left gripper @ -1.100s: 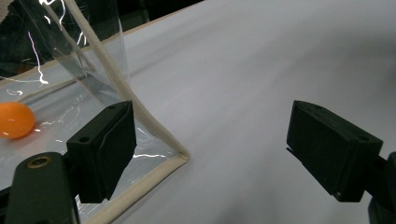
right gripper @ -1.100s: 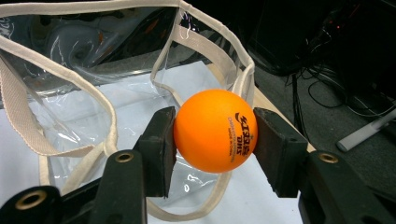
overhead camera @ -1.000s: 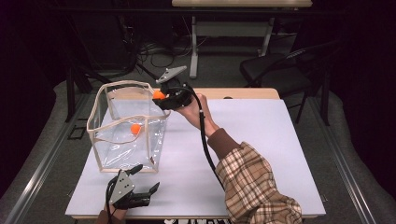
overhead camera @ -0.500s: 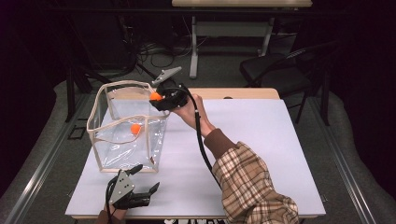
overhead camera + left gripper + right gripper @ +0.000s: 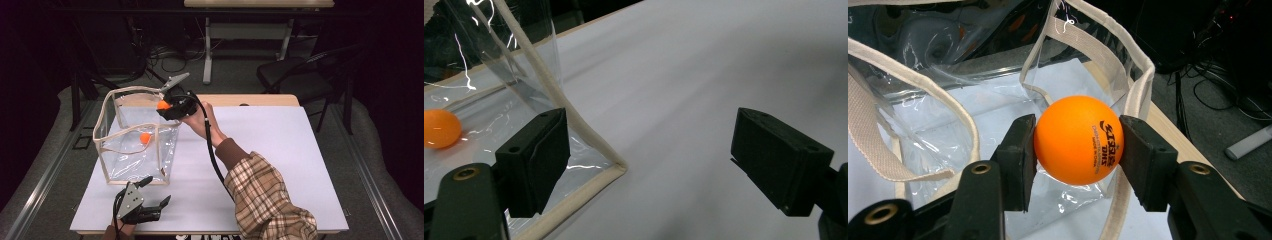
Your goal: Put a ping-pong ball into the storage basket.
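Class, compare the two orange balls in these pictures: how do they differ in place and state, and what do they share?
The orange ball in the right gripper is clamped between the jaws, up at the rim of the clear plastic bag; the orange ball inside the bag lies loose on its bottom. The held one shows dark printed lettering; none can be made out on the loose one. Both are round and orange.

A: What's sitting on the white worktop [image 5: 280, 150]?
B: Clear plastic bag [image 5: 135, 145] w/ cream fabric trim, standing upright, mouth gaping open, at the left side. One orange ball [image 5: 145, 138] is lying inside on its floor.
A: 2nd ball?
B: Orange ball w/ dark print [image 5: 1079, 140] is sitting pinched between the right claw [image 5: 1078, 150] jaws, hanging at the bag's far-right rim, above the opening.
A: Bag leaning at all?
B: Walls are sagging a bit; near bottom corner is resting flat on the worktop.
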`<state>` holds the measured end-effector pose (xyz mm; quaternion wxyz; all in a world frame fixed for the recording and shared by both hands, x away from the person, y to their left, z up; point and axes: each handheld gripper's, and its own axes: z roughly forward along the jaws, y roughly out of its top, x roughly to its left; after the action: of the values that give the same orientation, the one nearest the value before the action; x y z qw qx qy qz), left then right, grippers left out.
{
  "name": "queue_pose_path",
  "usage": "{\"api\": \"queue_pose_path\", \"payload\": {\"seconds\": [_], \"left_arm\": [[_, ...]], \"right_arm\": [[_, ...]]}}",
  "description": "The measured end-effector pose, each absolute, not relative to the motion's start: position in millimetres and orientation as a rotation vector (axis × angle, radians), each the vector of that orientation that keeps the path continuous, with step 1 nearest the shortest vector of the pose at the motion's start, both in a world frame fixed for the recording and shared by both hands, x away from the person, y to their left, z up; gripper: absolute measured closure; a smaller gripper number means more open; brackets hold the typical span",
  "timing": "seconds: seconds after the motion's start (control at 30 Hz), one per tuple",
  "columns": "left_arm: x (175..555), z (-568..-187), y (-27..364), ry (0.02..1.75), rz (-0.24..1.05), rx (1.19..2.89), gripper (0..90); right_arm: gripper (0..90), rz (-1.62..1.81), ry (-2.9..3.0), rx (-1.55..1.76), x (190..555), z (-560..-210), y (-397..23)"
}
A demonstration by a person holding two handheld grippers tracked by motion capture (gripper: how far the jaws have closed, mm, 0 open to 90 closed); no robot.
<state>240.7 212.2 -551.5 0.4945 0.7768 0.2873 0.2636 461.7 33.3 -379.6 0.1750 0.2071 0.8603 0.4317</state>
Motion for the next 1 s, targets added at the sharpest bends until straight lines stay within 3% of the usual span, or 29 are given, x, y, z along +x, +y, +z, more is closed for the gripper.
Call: {"api": "queue_pose_path", "payload": {"seconds": [1.0], "left_arm": [[240,-551,212,0.697,0.639,1.88,15.9]], "right_arm": [[50.8,1.198,2.486,0.574,461,-391,50]]}}
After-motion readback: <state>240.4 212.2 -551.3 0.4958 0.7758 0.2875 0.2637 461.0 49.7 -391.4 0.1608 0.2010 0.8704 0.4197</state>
